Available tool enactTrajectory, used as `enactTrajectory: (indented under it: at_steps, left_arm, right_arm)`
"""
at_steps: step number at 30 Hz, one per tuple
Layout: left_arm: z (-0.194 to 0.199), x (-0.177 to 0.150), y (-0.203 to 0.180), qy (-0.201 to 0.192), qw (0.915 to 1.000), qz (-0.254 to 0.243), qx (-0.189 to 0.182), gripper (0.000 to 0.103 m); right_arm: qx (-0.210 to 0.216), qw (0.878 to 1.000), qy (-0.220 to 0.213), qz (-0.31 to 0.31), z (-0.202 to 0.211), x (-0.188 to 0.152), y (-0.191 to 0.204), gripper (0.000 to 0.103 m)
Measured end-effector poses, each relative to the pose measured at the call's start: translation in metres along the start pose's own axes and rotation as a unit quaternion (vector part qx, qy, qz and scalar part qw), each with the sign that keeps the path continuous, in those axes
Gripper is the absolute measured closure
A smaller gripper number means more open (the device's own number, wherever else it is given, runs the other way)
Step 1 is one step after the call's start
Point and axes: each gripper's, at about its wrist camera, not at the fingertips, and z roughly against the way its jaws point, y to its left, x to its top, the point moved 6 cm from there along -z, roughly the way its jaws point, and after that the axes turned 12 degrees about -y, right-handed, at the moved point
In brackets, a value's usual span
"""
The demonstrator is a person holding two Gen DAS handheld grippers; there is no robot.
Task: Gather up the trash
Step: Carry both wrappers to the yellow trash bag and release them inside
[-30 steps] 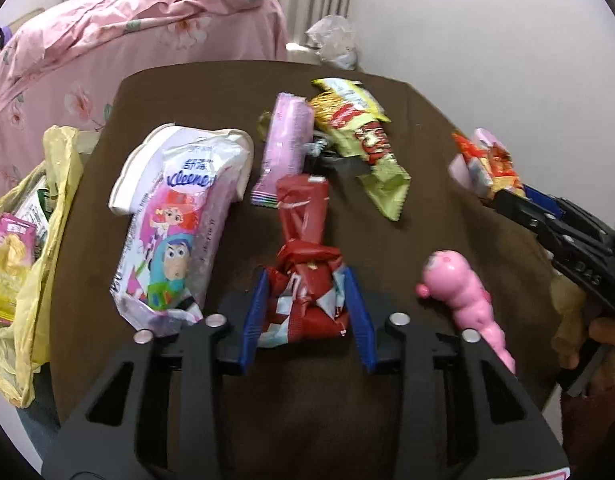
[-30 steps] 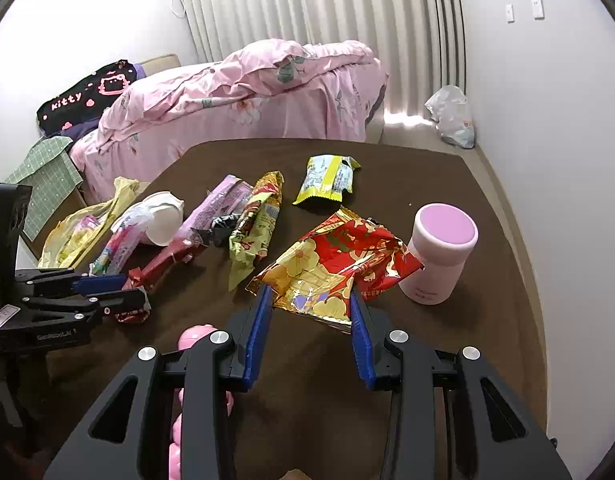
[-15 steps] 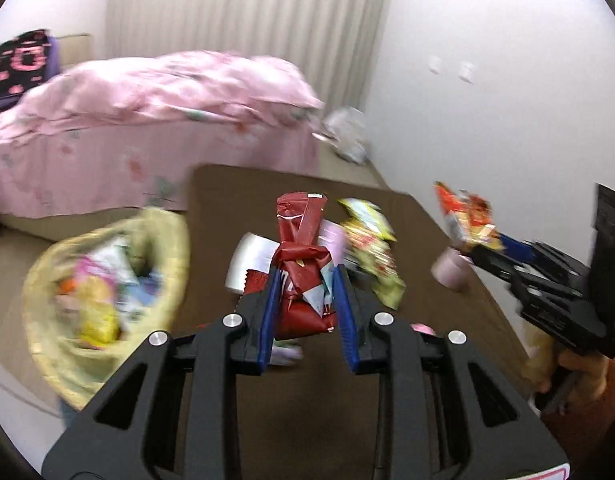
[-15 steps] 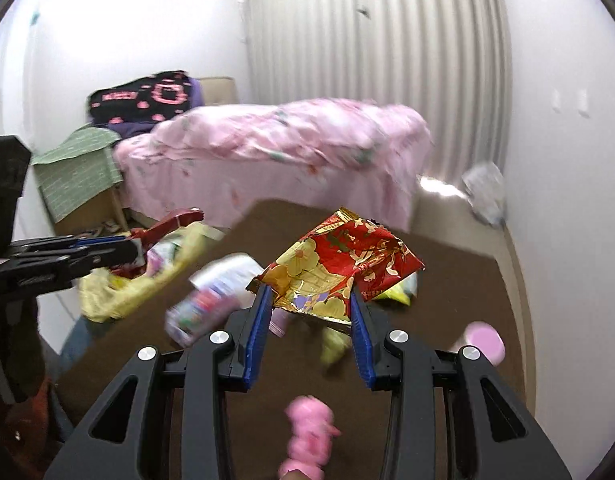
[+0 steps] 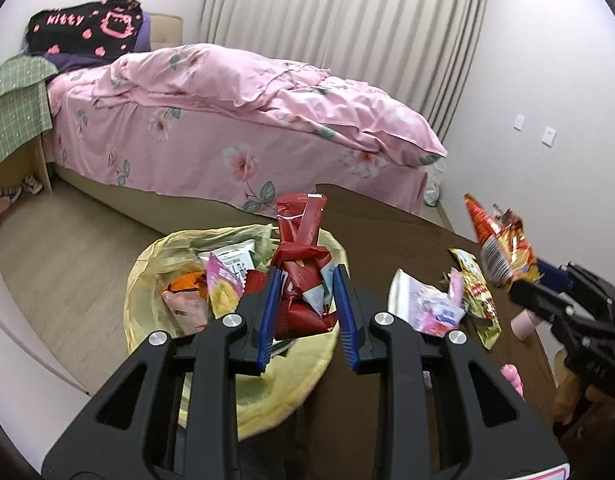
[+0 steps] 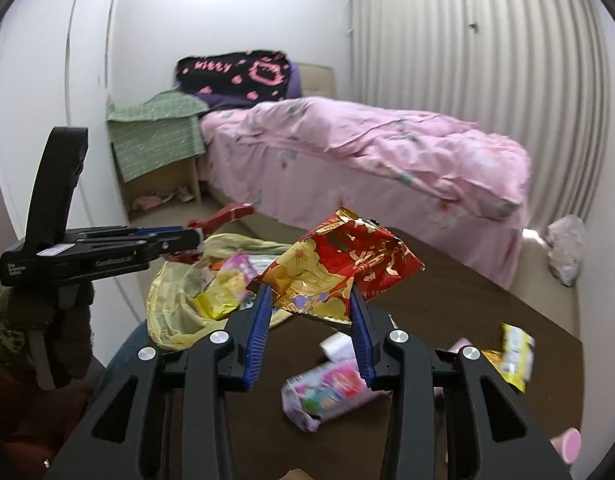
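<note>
Both hands loaded, yellow bag right under the left one

Biggest first: the pink bed (image 5: pixel 243 128) sat behind, the brown surface (image 5: pixel 387 240) in front, and the yellow trash bag (image 5: pixel 155 264) hung open at its left edge. The left gripper (image 5: pixel 305 312) had its fingers pinching a twisted red wrapper (image 5: pixel 301 264), long axis pointing away, above the bag's mouth. The right gripper (image 6: pixel 309 332) pinched a red-gold foil wrapper (image 6: pixel 339 264) farther off, bag to its left. Left looked nearer.

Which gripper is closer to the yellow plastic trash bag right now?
Left. The left gripper hangs over the yellow plastic trash bag; the right gripper is beside it, over the brown table.
</note>
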Motion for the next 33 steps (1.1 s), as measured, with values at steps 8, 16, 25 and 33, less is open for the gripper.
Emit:
enactTrajectory:
  at_steps: [8, 16, 25, 33]
  left_arm:
    - [-0.047, -0.026, 0.056, 0.013, 0.9962, 0.073, 0.046, 0.077]
    - [-0.114, -0.087, 0.085, 0.110, 0.9859, 0.093, 0.086, 0.078]
    - [-0.102, -0.076, 0.097, 0.084, 0.9839, 0.141, 0.071, 0.077]
    - [-0.080, -0.056, 0.102, 0.044, 0.9819, 0.169, 0.074, 0.050]
  right_arm:
    - [0.049, 0.998, 0.035, 0.003, -0.069, 0.001, 0.003, 0.067]
    - [0.140, 0.987, 0.083, 0.006, -0.134, -0.011, 0.014, 0.067]
    - [0.153, 0.975, 0.149, 0.064, -0.191, -0.048, 0.039, 0.067]
    - [0.140, 0.977, 0.153, 0.055, -0.192, -0.052, 0.032, 0.048]
